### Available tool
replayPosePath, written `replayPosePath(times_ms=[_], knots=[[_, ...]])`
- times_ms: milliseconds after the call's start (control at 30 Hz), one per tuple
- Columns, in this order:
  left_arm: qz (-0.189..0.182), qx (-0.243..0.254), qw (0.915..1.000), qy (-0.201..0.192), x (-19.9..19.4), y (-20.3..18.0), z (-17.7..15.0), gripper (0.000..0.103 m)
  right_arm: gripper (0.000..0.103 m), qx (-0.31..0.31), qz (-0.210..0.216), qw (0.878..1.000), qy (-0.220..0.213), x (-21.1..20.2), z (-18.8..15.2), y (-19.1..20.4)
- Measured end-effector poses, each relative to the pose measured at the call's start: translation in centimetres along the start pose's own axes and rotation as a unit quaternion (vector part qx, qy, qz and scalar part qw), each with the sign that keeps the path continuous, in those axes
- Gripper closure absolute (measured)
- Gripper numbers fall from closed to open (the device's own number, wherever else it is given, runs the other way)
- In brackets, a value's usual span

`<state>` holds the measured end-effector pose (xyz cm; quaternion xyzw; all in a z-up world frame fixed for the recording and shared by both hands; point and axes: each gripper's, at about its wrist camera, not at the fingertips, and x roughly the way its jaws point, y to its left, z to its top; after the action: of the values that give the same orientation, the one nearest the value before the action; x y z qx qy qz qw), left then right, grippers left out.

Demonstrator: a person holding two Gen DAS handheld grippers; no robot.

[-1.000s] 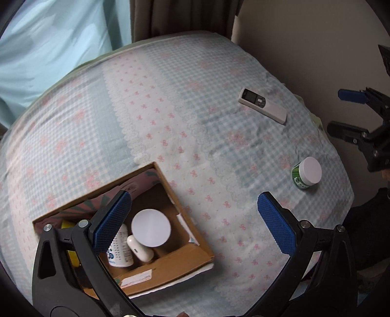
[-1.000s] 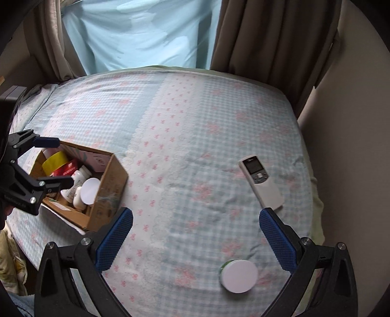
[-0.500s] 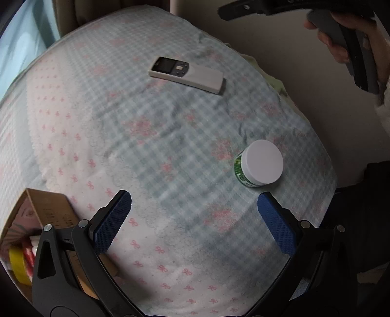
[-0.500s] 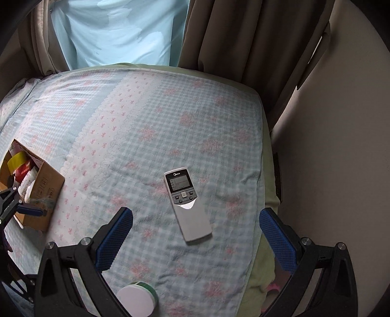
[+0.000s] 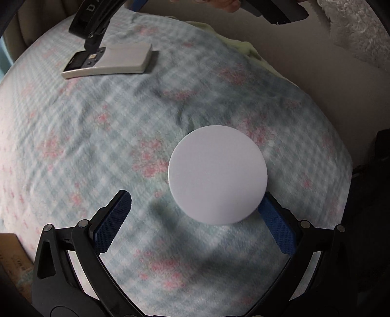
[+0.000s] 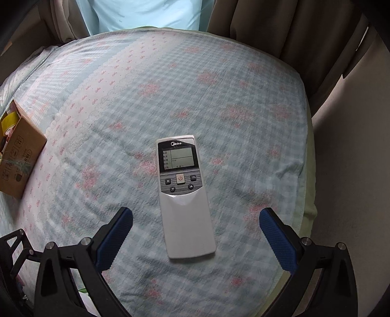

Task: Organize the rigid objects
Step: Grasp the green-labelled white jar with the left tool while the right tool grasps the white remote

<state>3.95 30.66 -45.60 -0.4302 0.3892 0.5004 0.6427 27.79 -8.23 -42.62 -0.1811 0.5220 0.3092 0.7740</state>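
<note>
Jar: a round white lid (image 5: 217,174) faces the left wrist camera, standing on the bedspread (image 5: 97,126) near its right edge; the body under the lid is hidden.
Left gripper: (image 5: 195,219) spread wide, blue pads apart. The right pad (image 5: 275,225) lies just beside the lid's lower right edge, partly hidden by it; whether it touches cannot be told. The left pad (image 5: 112,222) is well apart from the lid. The lid sits ahead of the gap and toward the right pad.
Remote: a grey-white remote (image 6: 182,195) lies flat on the bedspread (image 6: 243,109), screen and buttons up, screen end away from the right wrist camera. In the left view the same remote (image 5: 109,61) lies far beyond the jar, toward the upper left.
Right gripper: (image 6: 195,234) spread wide, nothing held. The remote's plain lower end lies between its blue pads (image 6: 114,236), clear of both. In the left view part of this black gripper (image 5: 95,22) hangs over the remote's screen end.
Box: a cardboard box (image 6: 19,156) sits at the left edge of the bedspread, well apart from the remote; a yellow roll (image 6: 9,120) shows inside.
Surroundings: brown curtains (image 6: 280,29) and a pale blue sheer (image 6: 146,14) hang beyond the bed.
</note>
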Motion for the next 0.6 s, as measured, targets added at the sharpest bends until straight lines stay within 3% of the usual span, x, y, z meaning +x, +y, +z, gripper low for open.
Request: replayPosePath(times_ms=[100,167,300,400,533,600], knots=[[-0.006,-0.007,1.0000,-0.001,1.2,0.0,0.6,0.000,0.001,-0.005,0.004,1.000,0.012,1.8,0.5,-0.1],[-0.011,-0.009,0.9999,-0.001,1.8,-0.1,1.0,0.001,0.007,-0.010,0.004,1.000,0.028,3.1,1.0,-0.1],[-0.014,0.002,0.9999,0.003,2.9,-0.8,1.4,0.009,0.010,-0.020,0.003,0.999,0.049,4.8,1.5,0.2],[-0.008,0.016,0.9998,-0.004,3.1,-1.4,1.6,0.010,0.021,-0.028,0.003,0.998,0.061,5.5,1.7,0.5],[0.009,0.026,0.9996,-0.007,3.4,-1.6,1.7,0.021,0.025,-0.027,0.008,0.998,0.065,5.8,1.9,0.5],[0.008,0.029,0.9995,-0.013,3.2,-1.7,1.7,0.030,0.035,-0.032,0.010,0.997,0.072,6.1,1.9,0.9]])
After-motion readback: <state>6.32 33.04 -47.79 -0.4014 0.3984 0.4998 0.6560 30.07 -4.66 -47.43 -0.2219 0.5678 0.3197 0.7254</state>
